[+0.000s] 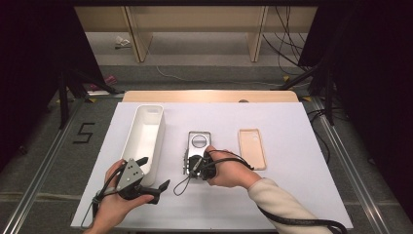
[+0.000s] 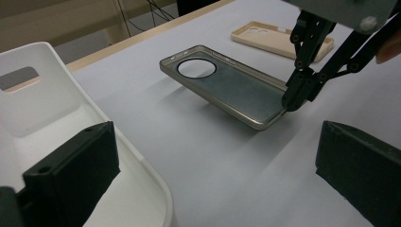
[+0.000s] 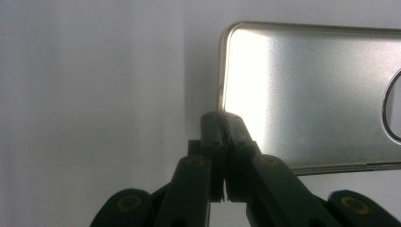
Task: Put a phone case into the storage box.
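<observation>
A grey translucent phone case [image 1: 199,141] with a round camera hole lies in the middle of the white table cover. My right gripper [image 1: 195,163] is shut on its near edge. In the right gripper view the jaws [image 3: 222,127] pinch the rim of the grey case [image 3: 307,94] close to a corner. The left gripper view shows the grey case [image 2: 227,90] tilted, its near end raised off the cover by the right gripper [image 2: 295,99]. My left gripper [image 1: 155,171] stands open and holds nothing, beside the near end of a white tray [image 1: 148,108].
A beige phone case [image 1: 252,147] lies flat to the right of the grey one, also seen as the beige case [image 2: 269,38] in the left gripper view. The long white tray [image 2: 42,71] has nothing in it. The table cover [image 1: 292,185] ends close to the person.
</observation>
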`<act>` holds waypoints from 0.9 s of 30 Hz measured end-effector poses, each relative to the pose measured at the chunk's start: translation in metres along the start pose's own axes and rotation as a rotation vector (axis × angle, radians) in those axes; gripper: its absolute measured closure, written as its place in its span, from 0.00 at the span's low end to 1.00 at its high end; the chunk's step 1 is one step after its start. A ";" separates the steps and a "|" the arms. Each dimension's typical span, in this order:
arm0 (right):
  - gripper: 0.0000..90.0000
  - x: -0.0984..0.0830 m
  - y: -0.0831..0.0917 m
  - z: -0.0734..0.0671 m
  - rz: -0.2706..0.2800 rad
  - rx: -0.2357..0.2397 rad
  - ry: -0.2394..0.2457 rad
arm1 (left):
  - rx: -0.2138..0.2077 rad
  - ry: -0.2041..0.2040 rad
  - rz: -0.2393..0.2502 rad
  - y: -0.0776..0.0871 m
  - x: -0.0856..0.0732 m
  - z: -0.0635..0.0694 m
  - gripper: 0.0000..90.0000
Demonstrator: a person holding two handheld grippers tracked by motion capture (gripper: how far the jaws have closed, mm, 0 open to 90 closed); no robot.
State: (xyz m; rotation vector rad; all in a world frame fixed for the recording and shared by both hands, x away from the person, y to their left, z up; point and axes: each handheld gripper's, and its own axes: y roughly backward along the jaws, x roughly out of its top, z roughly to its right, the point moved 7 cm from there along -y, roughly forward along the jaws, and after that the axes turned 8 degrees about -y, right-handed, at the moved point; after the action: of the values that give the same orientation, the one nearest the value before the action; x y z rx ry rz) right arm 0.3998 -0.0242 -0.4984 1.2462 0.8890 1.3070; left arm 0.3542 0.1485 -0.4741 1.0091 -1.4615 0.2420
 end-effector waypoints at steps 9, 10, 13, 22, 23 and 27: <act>0.99 -0.016 0.013 -0.004 0.060 -0.040 0.003 | -0.005 0.009 0.005 -0.002 0.002 0.002 0.01; 0.99 -0.017 0.014 -0.005 0.071 -0.041 -0.001 | -0.007 0.009 0.007 -0.002 0.003 0.003 0.01; 0.99 -0.026 0.021 -0.008 0.105 -0.051 -0.010 | -0.019 0.022 0.015 -0.004 0.008 0.006 0.02; 0.99 -0.049 0.037 -0.017 0.226 -0.069 -0.010 | -0.055 0.037 0.023 -0.020 0.035 0.011 0.06; 0.99 -0.052 0.038 -0.019 0.225 -0.070 -0.017 | -0.059 0.039 0.018 -0.023 0.038 0.011 0.07; 0.99 -0.061 0.039 -0.025 0.224 -0.075 -0.019 | -0.090 0.053 -0.010 -0.038 0.052 0.014 0.09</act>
State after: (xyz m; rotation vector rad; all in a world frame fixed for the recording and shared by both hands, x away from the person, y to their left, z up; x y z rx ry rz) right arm 0.3607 -0.0858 -0.4751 1.3251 0.6952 1.4886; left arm 0.3796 0.0943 -0.4465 0.9303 -1.4061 0.1922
